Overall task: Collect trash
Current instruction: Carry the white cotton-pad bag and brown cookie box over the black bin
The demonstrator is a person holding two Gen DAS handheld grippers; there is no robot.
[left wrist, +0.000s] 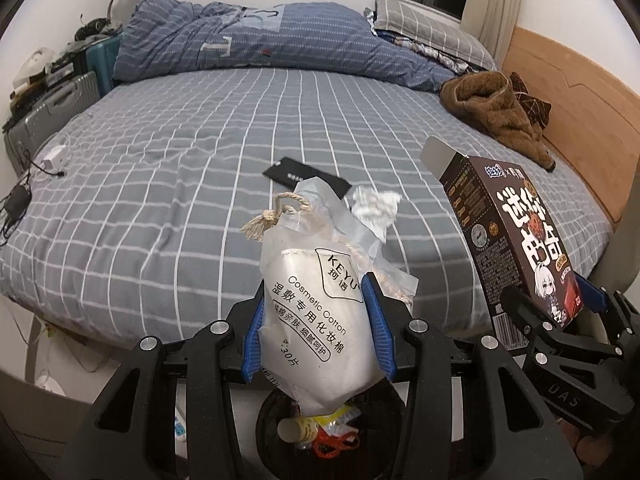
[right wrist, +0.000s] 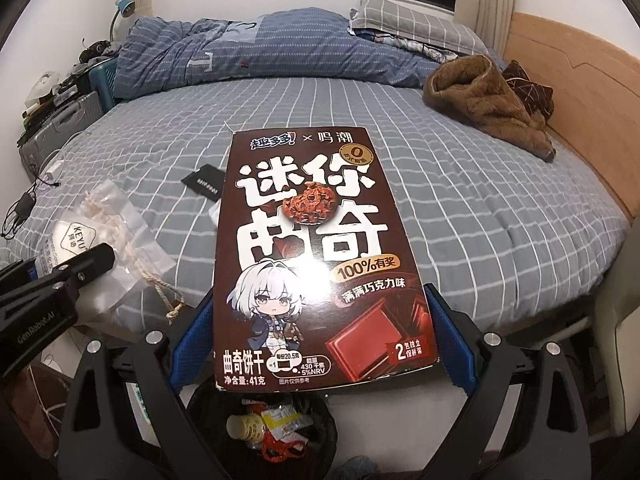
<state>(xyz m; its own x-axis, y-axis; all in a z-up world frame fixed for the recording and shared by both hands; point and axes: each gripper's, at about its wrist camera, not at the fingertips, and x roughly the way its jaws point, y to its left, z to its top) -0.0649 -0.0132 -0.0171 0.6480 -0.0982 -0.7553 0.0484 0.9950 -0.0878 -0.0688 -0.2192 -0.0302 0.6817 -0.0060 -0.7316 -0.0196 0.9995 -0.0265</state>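
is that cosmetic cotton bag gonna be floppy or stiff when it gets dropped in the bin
Probably floppy: the cosmetic cotton bag bulges and creases between the left hand-held gripper fingers. Likely light, being thin plastic. Its rope drawstring dangles loose and might snag.

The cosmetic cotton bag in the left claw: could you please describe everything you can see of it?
The cosmetic cotton bag is a frosted, translucent plastic pouch, crinkled, with white pads inside and black print reading KEYU and Cosmetic Cotton. A beige rope drawstring is knotted at its top. The left claw clamps its sides between blue pads, holding it roughly upright above the black trash bin.
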